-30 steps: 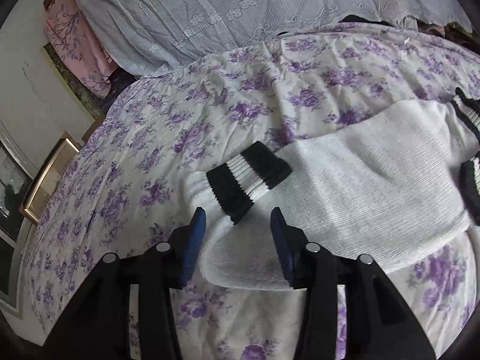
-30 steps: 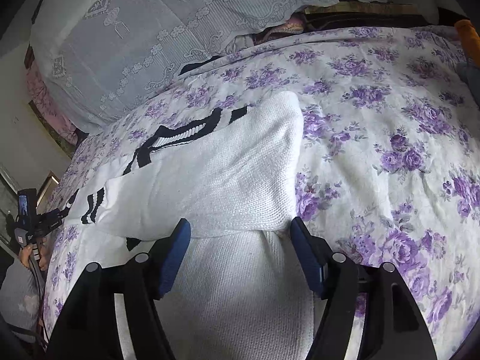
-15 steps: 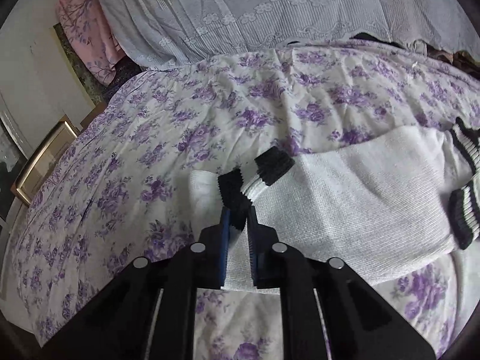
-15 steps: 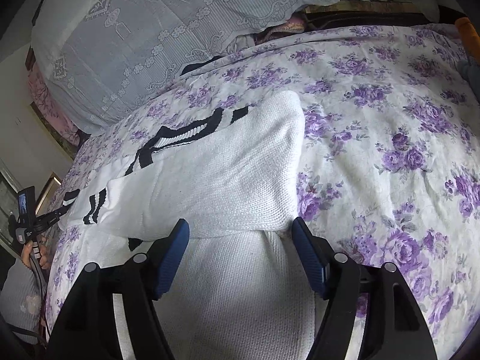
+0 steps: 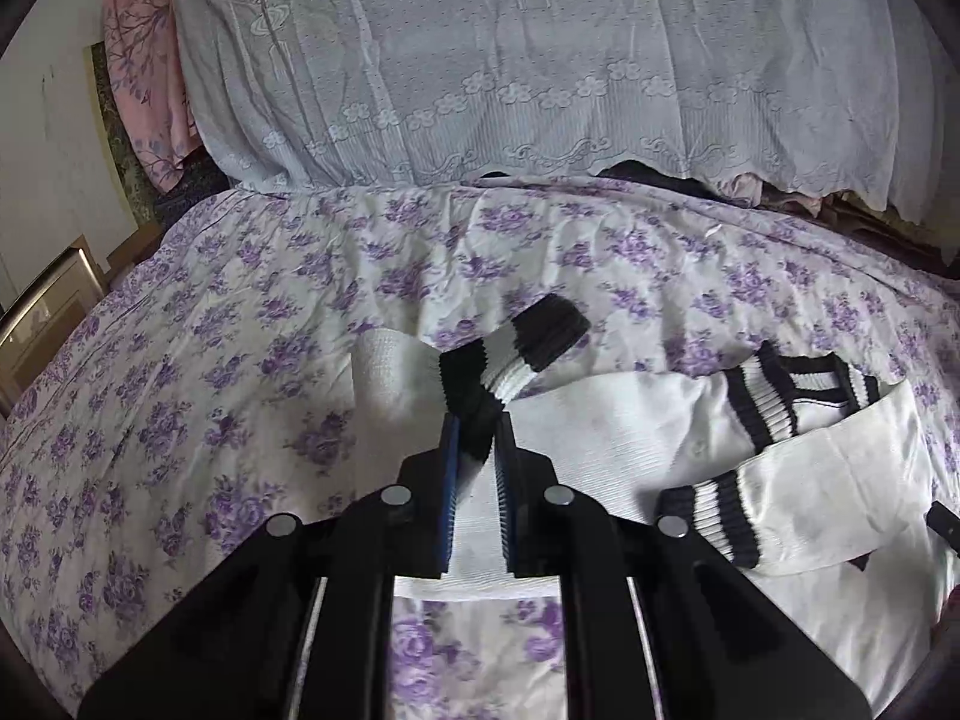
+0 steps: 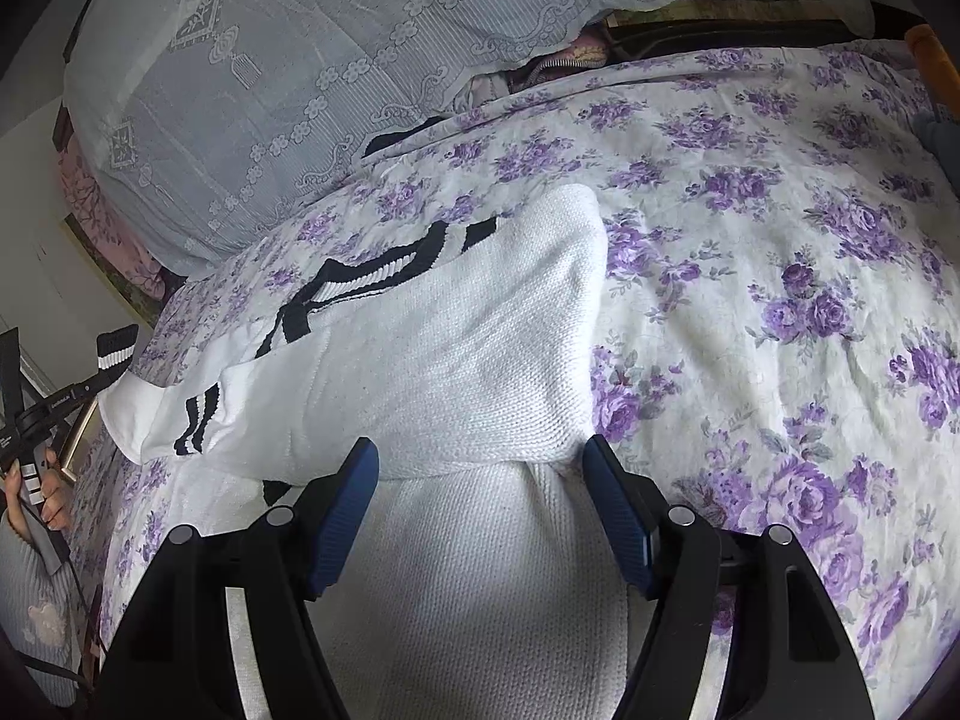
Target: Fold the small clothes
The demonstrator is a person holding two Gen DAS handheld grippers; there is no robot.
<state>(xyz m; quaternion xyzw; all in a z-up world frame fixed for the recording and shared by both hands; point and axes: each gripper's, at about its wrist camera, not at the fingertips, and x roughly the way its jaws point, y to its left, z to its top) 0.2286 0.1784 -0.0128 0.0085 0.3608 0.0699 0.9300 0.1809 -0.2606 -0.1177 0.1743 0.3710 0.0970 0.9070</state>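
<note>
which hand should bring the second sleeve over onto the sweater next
Left. The left gripper is already shut on the striped cuff of that sleeve, which is lifted off the bedspread. The right gripper is open and holds nothing, sitting low on the sweater.

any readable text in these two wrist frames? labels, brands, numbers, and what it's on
None that can be read.
Left gripper handle, seen at the edge of the right wrist view: a small light mark of lettering, too small and blurred to read.
White sweater: only black stripes, no lettering or tag in view.
Floral bedsheet and lace cover: patterns only, no words.
</note>
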